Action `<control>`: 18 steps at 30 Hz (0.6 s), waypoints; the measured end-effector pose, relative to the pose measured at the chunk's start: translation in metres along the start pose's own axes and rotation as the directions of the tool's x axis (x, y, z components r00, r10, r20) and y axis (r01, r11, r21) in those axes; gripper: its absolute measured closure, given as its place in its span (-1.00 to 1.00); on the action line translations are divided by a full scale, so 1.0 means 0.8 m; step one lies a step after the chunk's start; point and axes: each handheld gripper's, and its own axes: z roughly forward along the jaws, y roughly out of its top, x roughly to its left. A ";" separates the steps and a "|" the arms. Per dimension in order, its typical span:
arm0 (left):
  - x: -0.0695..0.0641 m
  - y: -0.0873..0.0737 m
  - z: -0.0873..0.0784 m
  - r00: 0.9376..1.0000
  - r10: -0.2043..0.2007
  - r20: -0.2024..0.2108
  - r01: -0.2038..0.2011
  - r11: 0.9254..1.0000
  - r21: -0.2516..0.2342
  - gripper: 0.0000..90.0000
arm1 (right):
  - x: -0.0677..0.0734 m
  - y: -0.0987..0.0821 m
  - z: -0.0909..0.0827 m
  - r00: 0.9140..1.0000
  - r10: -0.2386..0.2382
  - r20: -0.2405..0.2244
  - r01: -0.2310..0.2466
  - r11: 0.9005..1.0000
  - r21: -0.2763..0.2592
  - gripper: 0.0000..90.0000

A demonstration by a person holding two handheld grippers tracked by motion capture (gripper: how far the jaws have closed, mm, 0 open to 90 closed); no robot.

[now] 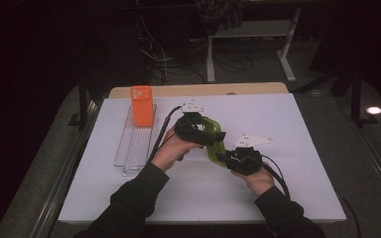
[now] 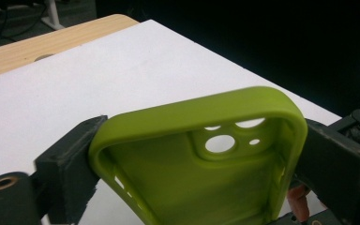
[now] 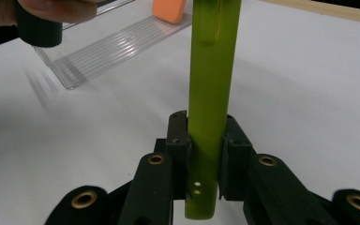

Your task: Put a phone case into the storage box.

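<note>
A lime-green phone case [image 1: 213,138] is held above the white table between both grippers. My left gripper [image 1: 207,130] spans the width of its camera-hole end, one pad [image 2: 72,164] against each long side of the case [image 2: 192,183], whose hollow inside faces the camera. My right gripper [image 1: 226,157] is shut on the other end. In the right gripper view the case [image 3: 213,70] stands edge-on between the pads [image 3: 178,136], rising straight up.
An orange phone [image 1: 142,105] leans at the far end of a clear ribbed tray [image 1: 134,146] left of the hands. The white sheet [image 1: 287,129] covers the table, with a wooden strip along its far edge. Cables trail from both grippers.
</note>
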 end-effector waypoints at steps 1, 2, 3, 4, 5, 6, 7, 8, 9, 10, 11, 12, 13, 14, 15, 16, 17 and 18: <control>0.000 0.000 0.000 1.000 -0.008 0.004 0.008 1.000 0.001 -0.80 | 0.001 0.000 0.000 1.000 0.002 -0.003 -0.002 1.000 0.004 0.68; 0.000 0.000 0.000 1.000 -0.015 0.005 0.015 1.000 0.002 -0.79 | 0.001 0.000 0.000 1.000 0.003 -0.004 -0.003 1.000 0.006 0.68; 0.001 0.000 0.000 1.000 -0.019 0.009 0.019 1.000 0.002 -0.77 | 0.002 -0.001 0.001 1.000 0.001 -0.002 -0.001 1.000 0.009 0.68; 0.001 0.000 -0.001 1.000 -0.015 0.011 0.015 1.000 0.004 -0.76 | 0.002 -0.001 0.001 1.000 0.001 -0.003 -0.001 1.000 0.011 0.68; 0.001 0.000 -0.001 1.000 -0.012 0.010 0.012 1.000 0.004 -0.76 | 0.002 -0.001 0.001 1.000 -0.001 -0.002 0.001 1.000 0.012 0.68; 0.001 0.000 -0.001 1.000 -0.014 0.008 0.014 1.000 0.001 -0.75 | 0.002 -0.001 0.001 1.000 -0.004 0.002 0.004 1.000 0.014 0.68; 0.000 0.000 -0.001 1.000 -0.020 0.009 0.020 1.000 -0.001 -0.74 | 0.002 -0.001 0.001 1.000 -0.004 0.003 0.004 1.000 0.015 0.68; -0.001 0.001 -0.002 1.000 -0.019 0.007 0.019 1.000 0.001 -0.74 | 0.003 -0.001 0.001 1.000 -0.003 0.003 0.003 1.000 0.016 0.68; -0.001 0.001 -0.003 1.000 -0.019 0.009 0.019 1.000 0.001 -0.73 | 0.003 -0.001 0.001 1.000 -0.008 0.006 0.007 1.000 0.016 0.68; -0.001 0.001 -0.003 1.000 -0.013 0.011 0.013 1.000 0.001 -0.72 | 0.003 -0.001 0.001 1.000 -0.009 0.008 0.009 1.000 0.018 0.68; -0.002 0.001 -0.003 1.000 -0.014 0.012 0.014 1.000 0.004 -0.72 | 0.004 -0.001 0.001 1.000 -0.009 0.007 0.009 1.000 0.020 0.68; -0.002 0.001 -0.003 1.000 -0.013 0.011 0.013 1.000 0.009 -0.71 | 0.003 -0.002 0.001 1.000 -0.019 0.007 0.019 1.000 0.022 0.67; -0.002 0.001 -0.004 1.000 -0.016 0.012 0.015 1.000 0.009 -0.71 | 0.003 -0.002 0.002 1.000 -0.028 0.008 0.027 0.999 0.028 0.67; -0.003 0.001 -0.004 1.000 -0.015 0.012 0.015 1.000 0.011 -0.70 | 0.003 -0.002 0.002 1.000 -0.030 0.006 0.030 0.999 0.030 0.67; -0.003 0.001 -0.004 1.000 -0.016 0.015 0.016 1.000 0.012 -0.70 | 0.004 -0.002 0.003 0.999 -0.032 0.003 0.031 0.999 0.030 0.65; -0.004 0.001 -0.005 1.000 -0.020 0.021 0.019 1.000 0.013 -0.70 | 0.004 -0.002 0.003 1.000 -0.027 -0.001 0.027 0.999 0.034 0.60; -0.004 0.001 -0.005 1.000 -0.017 0.020 0.017 1.000 0.010 -0.69 | 0.005 -0.002 0.003 1.000 -0.025 0.003 0.025 0.999 0.032 0.52; -0.005 0.002 -0.006 1.000 -0.014 0.014 0.014 1.000 0.008 -0.69 | 0.004 -0.002 0.003 1.000 -0.024 0.004 0.024 0.999 0.030 0.39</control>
